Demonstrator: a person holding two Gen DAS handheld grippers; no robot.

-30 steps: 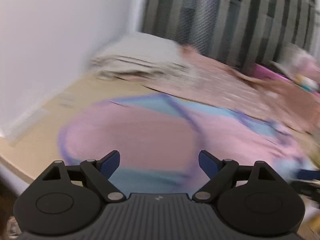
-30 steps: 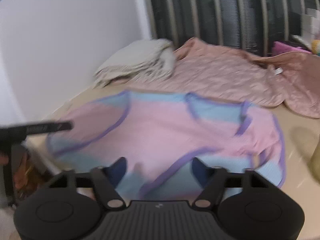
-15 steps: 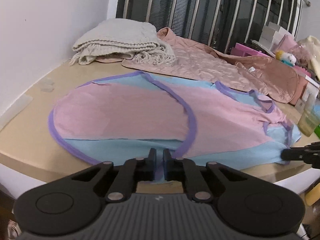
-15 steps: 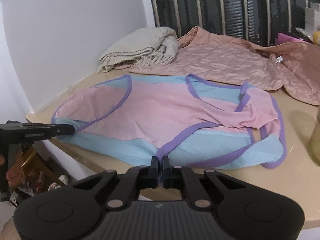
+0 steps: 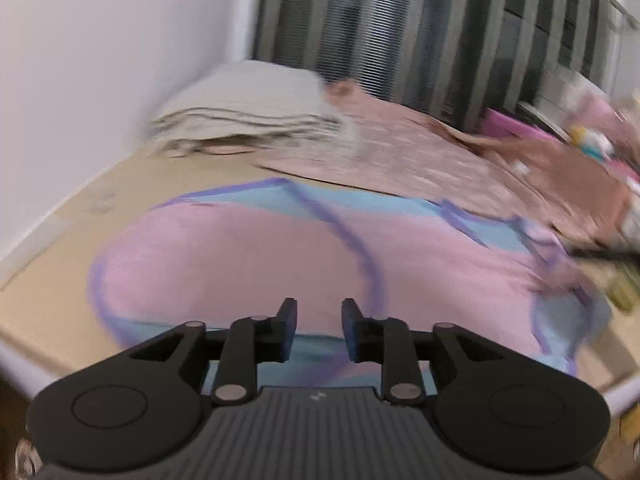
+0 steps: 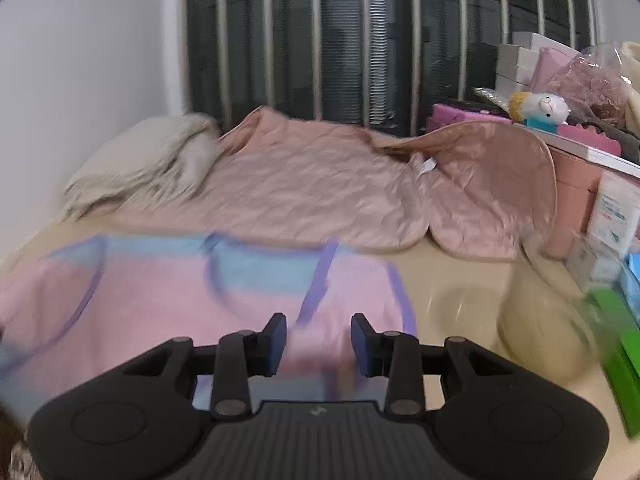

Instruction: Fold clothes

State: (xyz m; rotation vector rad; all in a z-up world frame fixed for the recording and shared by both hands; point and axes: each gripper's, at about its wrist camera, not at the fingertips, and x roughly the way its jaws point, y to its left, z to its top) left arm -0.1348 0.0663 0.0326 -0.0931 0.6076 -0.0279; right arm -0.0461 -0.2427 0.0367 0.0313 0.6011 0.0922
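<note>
Right now the pink and light-blue garment with purple trim (image 5: 256,264) lies spread flat on the beige bench (image 5: 60,256), its near hem at the bench's front edge. My left hand-held gripper (image 5: 319,332) hangs over that hem with its blue-padded fingers spread, pinching nothing. My right hand-held gripper (image 6: 319,344) is likewise parted above the garment's right side, where the cloth looks blurred. Behind the garment rest a folded cream knitted blanket (image 5: 244,108) and a quilted dusty-pink cover (image 6: 320,196). Boxes and a small plush toy (image 6: 540,108) crowd the right.
</note>
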